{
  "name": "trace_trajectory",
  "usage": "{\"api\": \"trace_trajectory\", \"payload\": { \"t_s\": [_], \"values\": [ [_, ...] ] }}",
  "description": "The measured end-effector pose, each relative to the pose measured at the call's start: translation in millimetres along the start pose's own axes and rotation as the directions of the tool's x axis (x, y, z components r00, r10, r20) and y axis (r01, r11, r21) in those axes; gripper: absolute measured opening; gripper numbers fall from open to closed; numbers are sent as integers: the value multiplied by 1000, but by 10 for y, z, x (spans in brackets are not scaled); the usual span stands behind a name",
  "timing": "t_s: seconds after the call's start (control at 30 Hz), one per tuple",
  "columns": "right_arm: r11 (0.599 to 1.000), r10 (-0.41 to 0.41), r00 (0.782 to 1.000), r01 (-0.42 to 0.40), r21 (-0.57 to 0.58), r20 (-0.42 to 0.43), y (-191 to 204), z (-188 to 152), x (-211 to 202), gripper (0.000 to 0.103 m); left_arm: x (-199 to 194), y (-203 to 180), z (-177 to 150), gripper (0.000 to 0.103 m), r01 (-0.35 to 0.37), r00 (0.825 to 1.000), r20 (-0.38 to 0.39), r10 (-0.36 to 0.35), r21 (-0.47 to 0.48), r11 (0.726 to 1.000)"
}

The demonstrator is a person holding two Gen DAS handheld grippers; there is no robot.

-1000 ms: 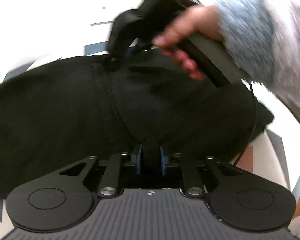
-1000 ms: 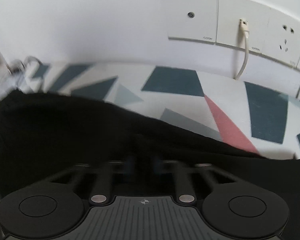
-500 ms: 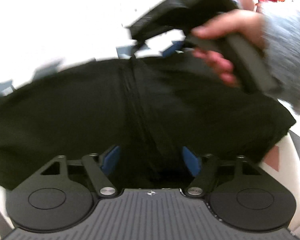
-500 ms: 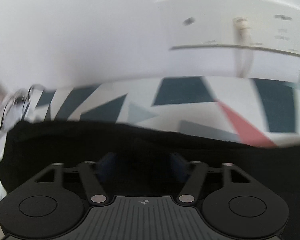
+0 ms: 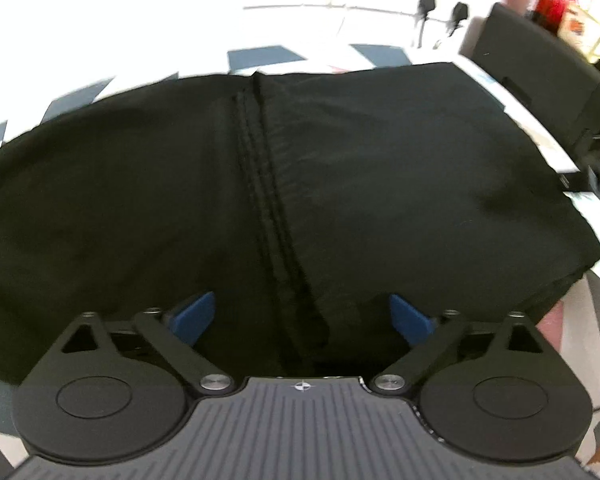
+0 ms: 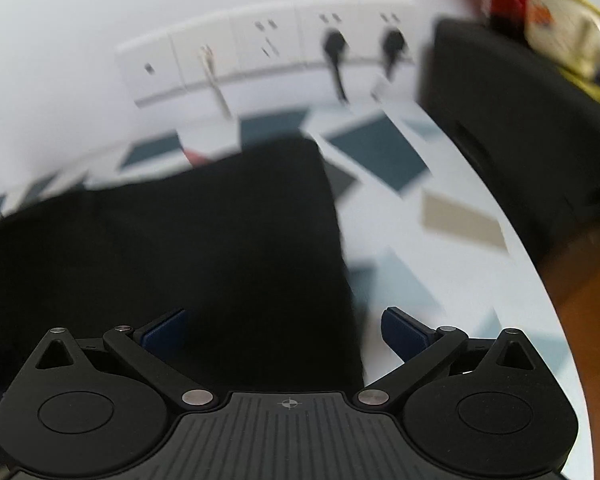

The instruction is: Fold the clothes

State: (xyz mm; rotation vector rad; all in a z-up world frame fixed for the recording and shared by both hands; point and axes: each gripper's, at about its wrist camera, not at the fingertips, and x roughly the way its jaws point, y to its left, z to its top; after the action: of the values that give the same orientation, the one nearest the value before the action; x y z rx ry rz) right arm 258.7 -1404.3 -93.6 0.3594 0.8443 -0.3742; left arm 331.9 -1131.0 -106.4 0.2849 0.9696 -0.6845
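Left wrist view: we are looking along our left claw (image 5: 302,316), whose blue pads (image 5: 194,316) are standing wide apart with nothing pinched between them. The black garment (image 5: 380,184) is lying spread flat on the patterned desk (image 5: 256,56) and is filling most of the view from 9 o'clock to 3 o'clock. A stitched seam (image 5: 268,200) is running from 12 o'clock down toward 6 o'clock, passing between the pads.

In the right wrist view, our right claw (image 6: 284,332) is likewise spread, gripping nothing. The garment's right edge is running up from between the pads toward 12 o'clock, so the left pad (image 6: 164,332) is sitting over cloth and the right pad over bare desk. This view is blurred. A row of white wall sockets (image 6: 260,52) with two black plugs (image 6: 334,46) is showing at 12 o'clock, and a black box (image 6: 500,120) is standing at 2 o'clock beside the desk edge.
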Motion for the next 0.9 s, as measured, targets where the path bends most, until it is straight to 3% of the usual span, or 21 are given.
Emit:
{"api": "trace_trajectory", "payload": {
  "t_s": [0.13,0.23,0.53,0.9],
  "values": [
    [1000,-20,1000,20,-3,13,19,-209,52,102,55,24,-30,103,-18,1000,-6,18,0,1000],
    [999,-35,999,36,40,-29,55,-297,147,102,49,8,-18,103,-23,1000,-7,23,4,1000],
    [999,-29,1000,28,-34,-11,94,-396,226,102,53,-30,-41,103,-49,999,5,49,-14,999],
    [998,-57,998,57,1,-19,113,-366,253,102,63,-29,-61,103,-47,999,24,47,-3,999]
  ]
}}
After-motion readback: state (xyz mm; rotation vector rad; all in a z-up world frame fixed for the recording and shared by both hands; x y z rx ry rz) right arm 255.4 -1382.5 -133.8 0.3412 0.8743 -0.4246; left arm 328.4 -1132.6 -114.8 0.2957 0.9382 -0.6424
